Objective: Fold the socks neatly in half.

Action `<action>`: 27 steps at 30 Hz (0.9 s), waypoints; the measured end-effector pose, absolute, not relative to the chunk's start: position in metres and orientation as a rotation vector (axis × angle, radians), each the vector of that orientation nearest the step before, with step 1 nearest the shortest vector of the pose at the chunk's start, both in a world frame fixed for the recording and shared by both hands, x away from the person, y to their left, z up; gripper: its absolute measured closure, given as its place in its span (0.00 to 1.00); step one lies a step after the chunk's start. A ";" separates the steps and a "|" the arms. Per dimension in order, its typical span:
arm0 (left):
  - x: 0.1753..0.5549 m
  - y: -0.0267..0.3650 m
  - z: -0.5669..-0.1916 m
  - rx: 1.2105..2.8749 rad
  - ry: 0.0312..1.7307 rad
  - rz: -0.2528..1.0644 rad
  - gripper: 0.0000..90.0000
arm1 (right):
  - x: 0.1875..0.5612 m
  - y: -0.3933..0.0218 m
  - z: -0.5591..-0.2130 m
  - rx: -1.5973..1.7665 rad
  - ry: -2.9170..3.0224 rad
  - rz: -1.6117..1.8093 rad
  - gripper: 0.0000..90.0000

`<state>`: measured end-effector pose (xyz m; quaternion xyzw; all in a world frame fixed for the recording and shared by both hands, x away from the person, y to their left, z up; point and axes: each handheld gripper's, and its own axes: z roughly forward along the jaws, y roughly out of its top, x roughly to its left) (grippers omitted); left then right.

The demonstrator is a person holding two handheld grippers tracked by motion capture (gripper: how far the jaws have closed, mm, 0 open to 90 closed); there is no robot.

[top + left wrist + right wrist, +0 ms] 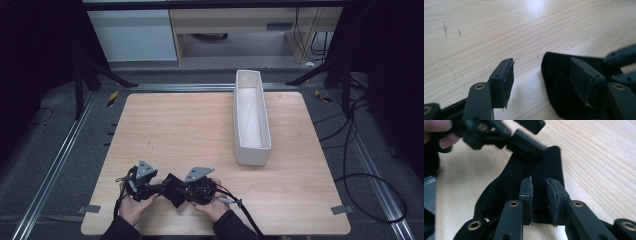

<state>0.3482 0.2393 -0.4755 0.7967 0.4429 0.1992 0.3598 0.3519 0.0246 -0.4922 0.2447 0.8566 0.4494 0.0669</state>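
Observation:
A black cloth (175,200) lies flat on the wooden table (200,120) near its front edge, between my two grippers. My left gripper (161,188) points right at it. In the left gripper view that gripper (544,80) stands wide open, its right jaw over the edge of the cloth (559,75) and its left jaw over bare wood. My right gripper (179,192) points left over the cloth. In the right gripper view its jaws (539,192) are nearly together with a narrow gap, just above the cloth (506,182), nothing pinched. The left gripper's fingers (529,143) rest at the cloth's far edge.
A long white open box (252,150) stands on the right half of the table, running front to back. Black cables (360,150) trail on the floor at the right. Metal rails (60,160) border the table on both sides.

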 end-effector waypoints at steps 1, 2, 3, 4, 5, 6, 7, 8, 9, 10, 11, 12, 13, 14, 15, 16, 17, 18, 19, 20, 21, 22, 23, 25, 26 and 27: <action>0.348 0.240 -0.474 2.030 1.149 0.507 0.40 | 0.351 0.024 -0.492 0.740 2.583 1.362 0.82; 0.347 0.241 -0.472 2.013 1.153 0.508 0.41 | 0.349 0.023 -0.491 0.746 2.585 1.374 0.81; 0.346 0.243 -0.470 2.006 1.151 0.512 0.41 | 0.349 0.021 -0.490 0.750 2.579 1.393 0.80; 0.343 0.244 -0.467 1.996 1.155 0.512 0.41 | 0.349 0.019 -0.488 0.746 2.569 1.417 0.80; 0.341 0.245 -0.465 1.992 1.155 0.508 0.41 | 0.350 0.018 -0.485 0.740 2.554 1.427 0.81; 0.341 0.245 -0.465 1.992 1.155 0.508 0.40 | 0.352 0.017 -0.483 0.745 2.539 1.429 0.81; 0.336 0.246 -0.461 1.987 1.154 0.506 0.40 | 0.352 0.017 -0.483 0.745 2.539 1.429 0.81; 0.331 0.247 -0.459 1.983 1.164 0.512 0.40 | 0.356 0.016 -0.480 0.748 2.515 1.438 0.82; 0.324 0.248 -0.459 1.996 1.163 0.504 0.40 | 0.364 0.017 -0.480 0.765 2.508 1.416 0.85; 0.322 0.247 -0.461 2.005 1.166 0.496 0.40 | 0.366 0.018 -0.481 0.766 2.511 1.404 0.85; 0.320 0.247 -0.464 2.020 1.164 0.489 0.40 | 0.368 0.018 -0.483 0.769 2.519 1.393 0.86; 0.319 0.245 -0.468 2.036 1.162 0.482 0.39 | 0.368 0.019 -0.485 0.772 2.525 1.390 0.87; 0.319 0.245 -0.468 2.036 1.162 0.482 0.39 | 0.368 0.019 -0.485 0.772 2.525 1.390 0.87; 0.324 0.243 -0.475 2.060 1.171 0.468 0.39 | 0.367 0.019 -0.489 0.767 2.542 1.377 0.88; 0.326 0.242 -0.476 2.057 1.175 0.461 0.39 | 0.365 0.018 -0.491 0.762 2.543 1.374 0.88; 0.329 0.241 -0.475 2.058 1.174 0.469 0.39 | 0.363 0.017 -0.491 0.760 2.546 1.371 0.88; 0.331 0.240 -0.474 2.060 1.170 0.484 0.39 | 0.360 0.016 -0.492 0.755 2.545 1.374 0.88; 0.331 0.240 -0.474 2.060 1.170 0.484 0.39 | 0.360 0.016 -0.492 0.755 2.545 1.374 0.88; 0.337 0.238 -0.474 2.065 1.161 0.510 0.39 | 0.356 0.013 -0.492 0.763 2.549 1.393 0.87; 0.340 0.238 -0.474 2.064 1.160 0.516 0.39 | 0.355 0.012 -0.492 0.764 2.551 1.397 0.87; 0.343 0.237 -0.474 2.065 1.164 0.514 0.40 | 0.352 0.012 -0.492 0.769 2.555 1.403 0.87; 0.346 0.237 -0.474 2.063 1.166 0.516 0.40 | 0.351 0.012 -0.493 0.767 2.559 1.408 0.86; 0.346 0.237 -0.474 2.063 1.166 0.516 0.40 | 0.351 0.012 -0.493 0.767 2.559 1.408 0.86; 0.350 0.239 -0.470 2.040 1.177 0.517 0.40 | 0.348 0.011 -0.491 0.752 2.552 1.413 0.83; 0.350 0.241 -0.466 2.016 1.181 0.518 0.40 | 0.348 0.009 -0.489 0.753 2.540 1.421 0.84; 0.349 0.243 -0.461 1.997 1.186 0.516 0.40 | 0.350 0.006 -0.486 0.758 2.518 1.435 0.83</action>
